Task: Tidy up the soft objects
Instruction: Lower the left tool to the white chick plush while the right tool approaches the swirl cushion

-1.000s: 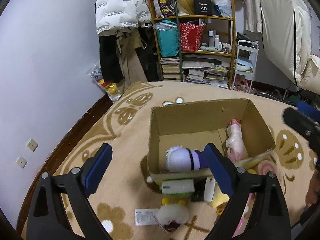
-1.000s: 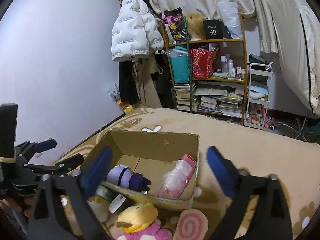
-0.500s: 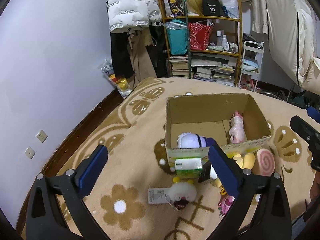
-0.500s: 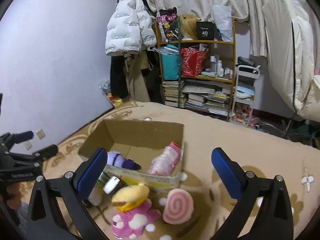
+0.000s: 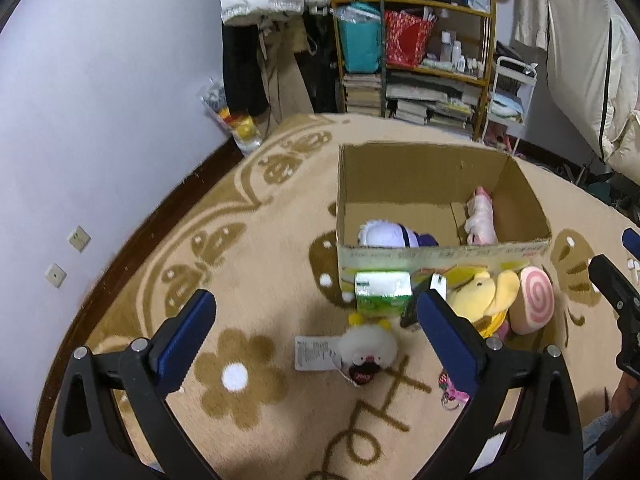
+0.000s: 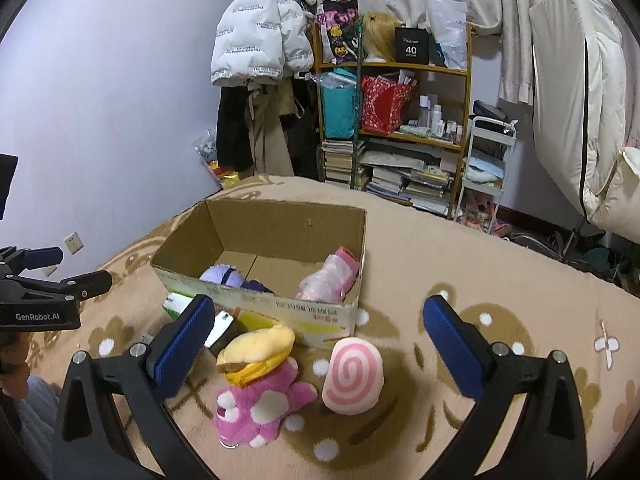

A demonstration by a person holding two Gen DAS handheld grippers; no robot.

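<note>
An open cardboard box (image 5: 424, 254) (image 6: 280, 308) stands on the beige rug. Inside lie a white-and-purple plush (image 5: 386, 234) (image 6: 222, 274) and a pink plush (image 5: 482, 218) (image 6: 328, 278). In front of it lie a green-and-white carton plush (image 5: 382, 294), a white fluffy toy (image 5: 366, 350), a yellow plush (image 5: 486, 298) (image 6: 258, 346), a pink spiral roll (image 5: 536, 306) (image 6: 352, 376) and a magenta spotted plush (image 6: 260, 404). My left gripper (image 5: 316, 332) is open and empty above the white toy. My right gripper (image 6: 316, 344) is open and empty above the floor toys.
A wooden shelf (image 6: 392, 128) with books and bags stands at the back, beside hanging coats (image 6: 260, 80). A white cart (image 6: 486, 160) is to its right. The wall runs along the left. A pink keychain (image 5: 450, 390) lies on the rug.
Both grippers have pulled back and up from the box. More rug and more floor toys show now. Both stay open and empty.
</note>
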